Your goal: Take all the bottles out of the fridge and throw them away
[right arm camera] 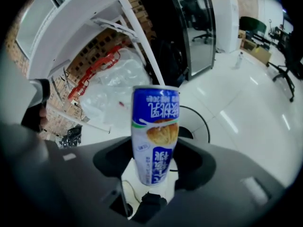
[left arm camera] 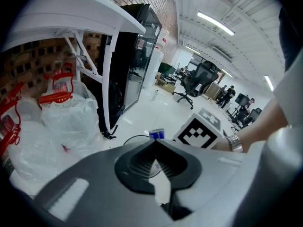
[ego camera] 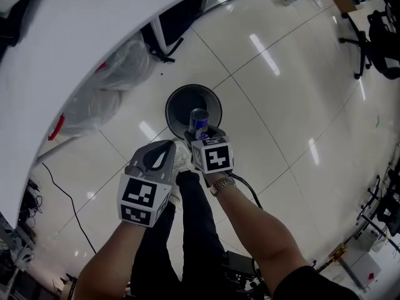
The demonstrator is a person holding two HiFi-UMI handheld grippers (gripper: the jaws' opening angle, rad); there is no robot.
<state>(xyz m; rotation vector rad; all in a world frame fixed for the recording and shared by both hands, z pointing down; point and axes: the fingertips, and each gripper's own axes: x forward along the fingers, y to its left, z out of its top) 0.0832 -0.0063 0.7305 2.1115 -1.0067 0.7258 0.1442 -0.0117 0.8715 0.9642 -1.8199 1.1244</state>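
Bottle with a blue-and-white label (right arm camera: 155, 134) sits clamped between the jaws of the right hand-held gripper (right arm camera: 154, 167), poised over a round dark waste bin (ego camera: 215, 105) on the glossy tiled floor. Just beside it, the left hand-held gripper (left arm camera: 155, 148) has its jaws pressed together on nothing.

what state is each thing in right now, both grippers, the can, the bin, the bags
left gripper: jaws shut, nothing between them
right gripper: shut on the can
can: gripped near one end, over the bin's mouth in the head view
bin: standing on the floor, top open, no lid
plastic bags: bulging, lying under the white table
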